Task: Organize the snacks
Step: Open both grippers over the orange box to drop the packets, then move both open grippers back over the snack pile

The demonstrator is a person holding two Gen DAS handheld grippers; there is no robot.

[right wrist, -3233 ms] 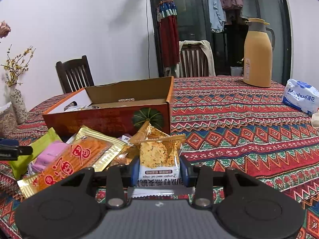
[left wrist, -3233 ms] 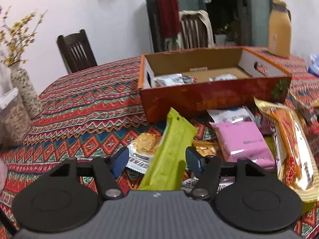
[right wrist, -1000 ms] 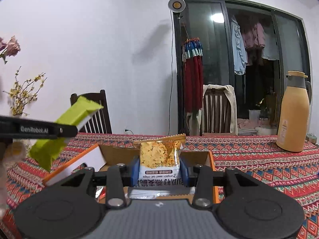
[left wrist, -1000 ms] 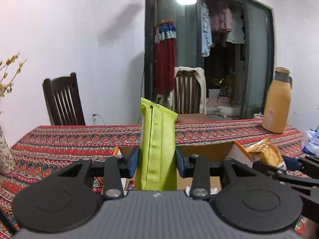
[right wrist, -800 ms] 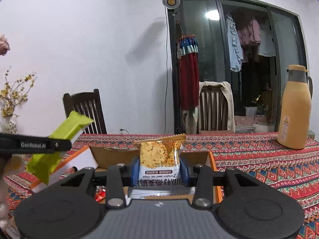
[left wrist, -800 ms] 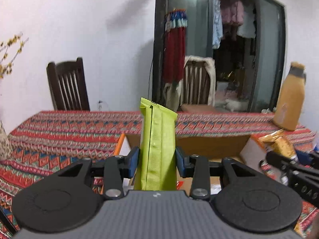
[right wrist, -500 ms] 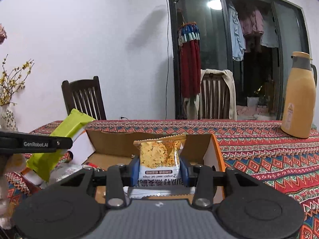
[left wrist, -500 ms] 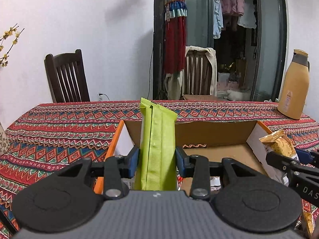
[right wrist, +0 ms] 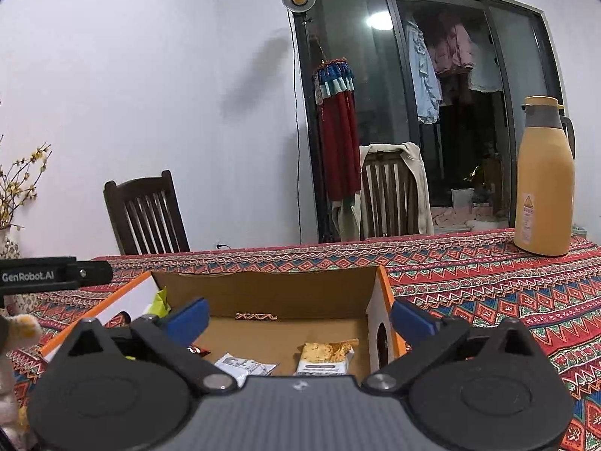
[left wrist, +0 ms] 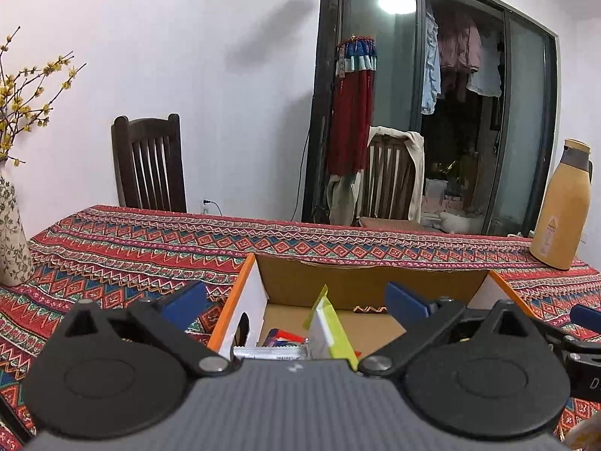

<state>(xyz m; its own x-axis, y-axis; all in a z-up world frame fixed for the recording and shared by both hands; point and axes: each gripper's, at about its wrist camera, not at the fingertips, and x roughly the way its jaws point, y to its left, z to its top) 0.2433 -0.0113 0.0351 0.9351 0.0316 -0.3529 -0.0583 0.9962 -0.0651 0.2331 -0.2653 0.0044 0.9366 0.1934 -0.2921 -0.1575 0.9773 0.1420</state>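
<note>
Both wrist cameras look forward, slightly downward, from close above the near edge of the cardboard box (left wrist: 372, 282), sharing its interior, the table's far side and the glass door (right wrist: 443, 112).

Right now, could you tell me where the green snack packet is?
The green snack packet is inside the cardboard box, tilted near its left wall in the left wrist view, between the opening left gripper's fingers but untouched.

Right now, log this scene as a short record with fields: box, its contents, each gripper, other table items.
box: open cardboard box on the patterned tablecloth
contents: green packet tilted at its left; cracker packet flat at its right; silver packet
left gripper: jaws opening, nothing between them
right gripper: jaws opening, nothing between them
other: yellow flask, vase
</note>
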